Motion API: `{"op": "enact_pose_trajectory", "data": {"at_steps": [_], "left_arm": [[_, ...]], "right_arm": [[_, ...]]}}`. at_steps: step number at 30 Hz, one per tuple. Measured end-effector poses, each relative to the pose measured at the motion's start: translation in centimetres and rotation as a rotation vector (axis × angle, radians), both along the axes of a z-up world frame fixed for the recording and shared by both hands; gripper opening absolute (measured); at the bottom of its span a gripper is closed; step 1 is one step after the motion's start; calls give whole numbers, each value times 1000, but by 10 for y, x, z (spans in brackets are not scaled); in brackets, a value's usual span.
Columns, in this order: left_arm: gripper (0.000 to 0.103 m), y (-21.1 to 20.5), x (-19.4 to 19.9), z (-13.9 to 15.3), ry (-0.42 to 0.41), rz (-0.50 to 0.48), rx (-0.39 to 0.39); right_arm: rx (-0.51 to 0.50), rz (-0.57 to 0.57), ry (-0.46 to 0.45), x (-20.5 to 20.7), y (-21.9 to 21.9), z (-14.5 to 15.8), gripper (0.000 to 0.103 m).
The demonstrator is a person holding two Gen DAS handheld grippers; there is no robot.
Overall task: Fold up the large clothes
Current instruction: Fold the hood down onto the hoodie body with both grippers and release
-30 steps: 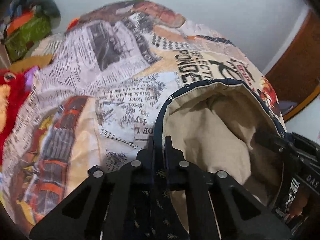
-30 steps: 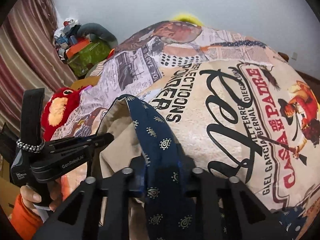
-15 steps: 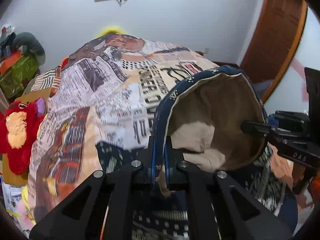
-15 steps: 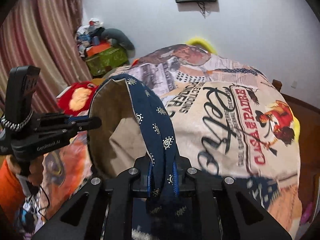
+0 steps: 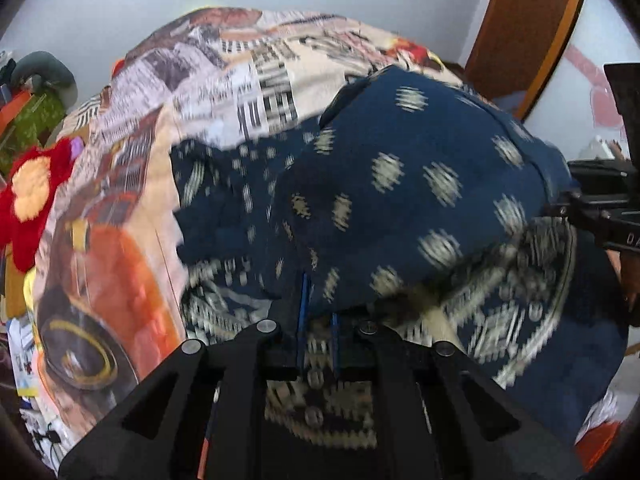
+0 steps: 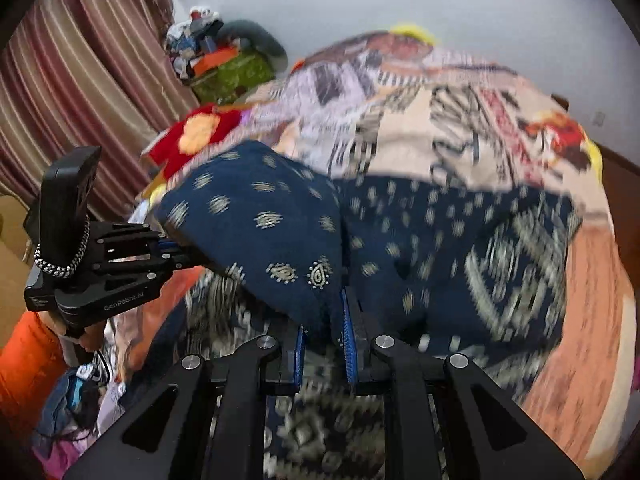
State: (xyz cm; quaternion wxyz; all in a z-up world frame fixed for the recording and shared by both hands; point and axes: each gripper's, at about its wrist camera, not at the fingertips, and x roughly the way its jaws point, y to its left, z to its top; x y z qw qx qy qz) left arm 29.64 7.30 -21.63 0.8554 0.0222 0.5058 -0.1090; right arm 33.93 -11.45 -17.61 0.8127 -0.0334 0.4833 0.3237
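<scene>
Two handheld grippers each pinch one end of the same folded edge of a large navy garment (image 5: 400,184), printed with pale paisley dots and a cream geometric border, above a bed covered by a newspaper-and-poster print bedspread (image 5: 248,72). The left gripper (image 5: 318,344) has its blue-padded fingers (image 5: 303,312) nearly together, with navy cloth caught between them; the fabric rises from the jaws and drapes forward and to the right. The right gripper (image 6: 323,348) is likewise clamped on the cloth, a bunched fold of it wedged between its pads (image 6: 349,332). The lifted edge runs side to side between the two grippers, so the fold's long axis lies across the bed, and the left gripper appears in the right wrist view at the far left end of that edge, with a hand below it. The rest of the garment lies flat on the bedspread ahead of and beneath both grippers, its bordered hem toward the near side. Both grippers sit about equally close to the cloth, each already on it. The raised flap looks to be in mid-carry over the lower layer; judging by this, the next move depends on keeping both ends level so that the edge lands parallel to the layer beneath. A red plush toy (image 5: 28,200) sits at the bed's left side. Much of the picture is motion-blurred.
</scene>
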Motion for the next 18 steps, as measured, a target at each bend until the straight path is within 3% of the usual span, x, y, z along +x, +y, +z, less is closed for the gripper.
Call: {"op": "enact_pose_trajectory", "data": {"at_steps": [6, 8, 10, 14, 18], "left_arm": [[15, 7, -31, -17, 54, 19, -17], [16, 9, -40, -20, 60, 26, -8], [16, 12, -49, -21, 65, 36, 0], [19, 21, -58, -10, 44, 57, 24], [45, 29, -60, 17, -36, 91, 30]], "right_arm": [[-67, -3, 66, -27, -13, -18, 16], [-78, -1, 119, -33, -19, -24, 29], [-92, -8, 117, -41, -24, -25, 52], [-107, 6, 59, -57, -34, -16, 54], [-74, -13, 22, -55, -37, 5, 55]]}}
